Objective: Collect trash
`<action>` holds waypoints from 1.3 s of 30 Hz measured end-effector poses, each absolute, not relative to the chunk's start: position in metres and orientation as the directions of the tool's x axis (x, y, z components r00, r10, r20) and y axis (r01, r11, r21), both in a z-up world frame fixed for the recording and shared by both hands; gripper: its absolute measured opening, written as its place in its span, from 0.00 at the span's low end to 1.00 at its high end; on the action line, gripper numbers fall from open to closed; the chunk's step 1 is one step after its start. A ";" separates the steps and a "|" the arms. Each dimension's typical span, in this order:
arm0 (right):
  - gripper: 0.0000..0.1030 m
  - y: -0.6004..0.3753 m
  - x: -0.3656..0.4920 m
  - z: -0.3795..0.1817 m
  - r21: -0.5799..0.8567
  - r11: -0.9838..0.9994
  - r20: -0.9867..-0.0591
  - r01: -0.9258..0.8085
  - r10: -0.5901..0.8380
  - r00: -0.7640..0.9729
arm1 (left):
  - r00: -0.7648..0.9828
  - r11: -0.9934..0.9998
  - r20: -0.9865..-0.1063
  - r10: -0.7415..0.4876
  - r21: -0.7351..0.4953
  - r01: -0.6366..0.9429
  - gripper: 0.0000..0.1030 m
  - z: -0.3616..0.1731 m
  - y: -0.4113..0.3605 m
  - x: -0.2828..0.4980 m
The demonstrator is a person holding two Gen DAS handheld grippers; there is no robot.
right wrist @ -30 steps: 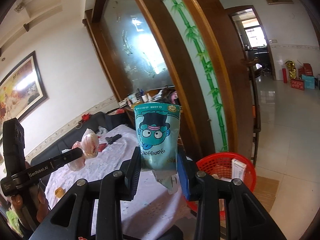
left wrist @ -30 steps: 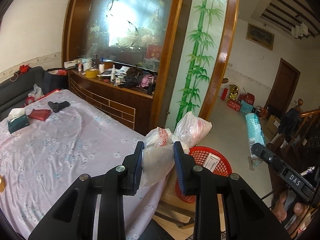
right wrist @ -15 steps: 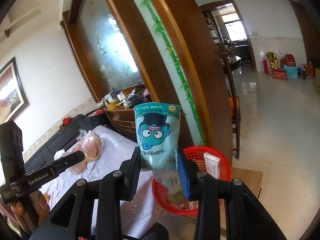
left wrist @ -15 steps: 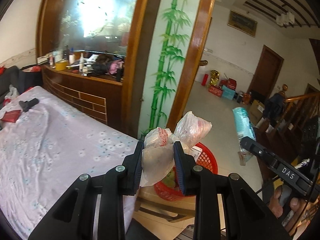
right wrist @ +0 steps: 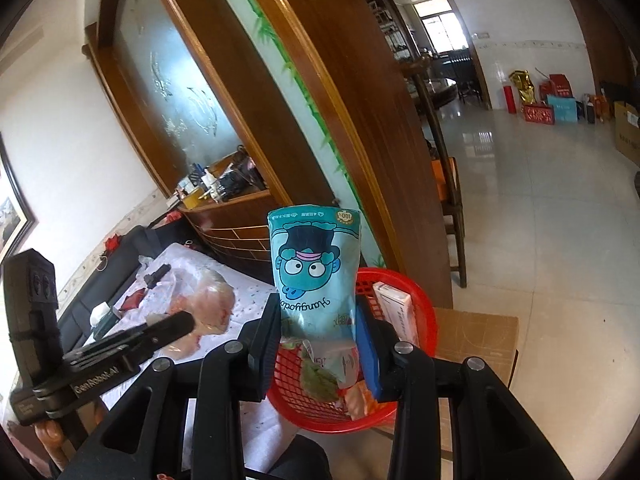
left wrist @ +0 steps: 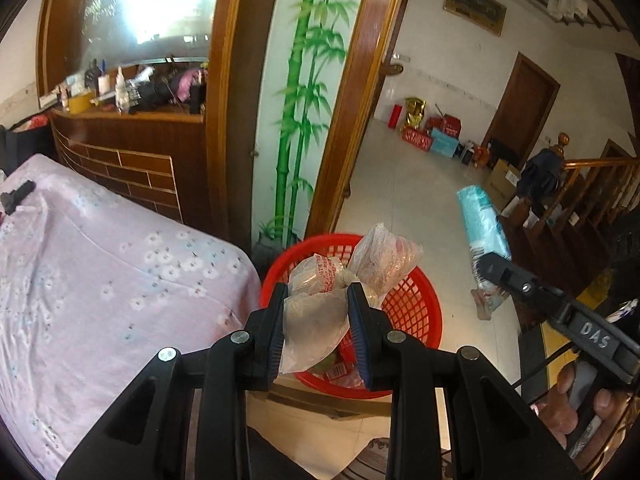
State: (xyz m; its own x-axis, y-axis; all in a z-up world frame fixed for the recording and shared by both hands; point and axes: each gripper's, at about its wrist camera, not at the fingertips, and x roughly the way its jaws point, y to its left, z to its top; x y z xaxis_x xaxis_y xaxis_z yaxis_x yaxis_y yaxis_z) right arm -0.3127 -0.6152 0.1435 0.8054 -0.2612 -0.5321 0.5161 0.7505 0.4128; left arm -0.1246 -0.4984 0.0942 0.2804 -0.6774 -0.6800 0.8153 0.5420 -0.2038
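My left gripper point(left wrist: 316, 312) is shut on a crumpled clear plastic bag point(left wrist: 320, 304) and holds it above the red mesh basket point(left wrist: 404, 312). The bag also shows in the right wrist view point(right wrist: 208, 308). My right gripper point(right wrist: 318, 328) is shut on a teal cartoon snack pouch point(right wrist: 314, 264), held upright over the same basket point(right wrist: 424, 312). The basket holds wrappers and a white box point(right wrist: 394, 312). The pouch also shows in the left wrist view point(left wrist: 482, 236), beside the basket.
The basket sits on a cardboard box point(right wrist: 476, 332) by the table with the pink floral cloth point(left wrist: 100, 272). A wooden partition with a bamboo panel point(left wrist: 304, 92) stands behind. A wooden chair point(right wrist: 452, 216) and tiled floor point(right wrist: 540, 220) lie to the right.
Both grippers have swung from over the table toward the red basket and tilted down. The basket now lies right under the held bag and pouch. Both grips are unchanged.
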 end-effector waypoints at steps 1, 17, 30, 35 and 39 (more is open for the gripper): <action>0.37 -0.616 -0.313 0.142 0.414 0.748 -0.535 0.518 -0.261 0.804 | 0.273 0.543 -0.688 -0.673 -0.209 0.813 0.28 0.090 -0.501 -0.123; 0.52 -0.642 -0.299 0.114 0.488 0.684 -0.585 0.542 -0.205 0.785 | 0.214 0.555 -0.757 -0.618 -0.228 0.800 0.53 0.046 -0.509 -0.103; 0.85 -0.568 -0.286 0.172 0.505 0.792 -0.420 0.342 -0.121 0.899 | 0.500 0.746 -0.626 -0.598 -0.207 0.633 0.82 0.122 -0.331 -0.098; 0.86 -0.510 -0.254 0.180 0.496 0.847 -0.385 0.190 0.019 0.923 | 0.634 0.847 -0.590 -0.499 -0.179 0.501 0.82 0.138 -0.247 -0.095; 0.87 -0.465 -0.225 0.181 0.477 0.873 -0.389 0.099 0.109 0.915 | 0.707 0.899 -0.567 -0.423 -0.168 0.404 0.82 0.146 -0.189 -0.095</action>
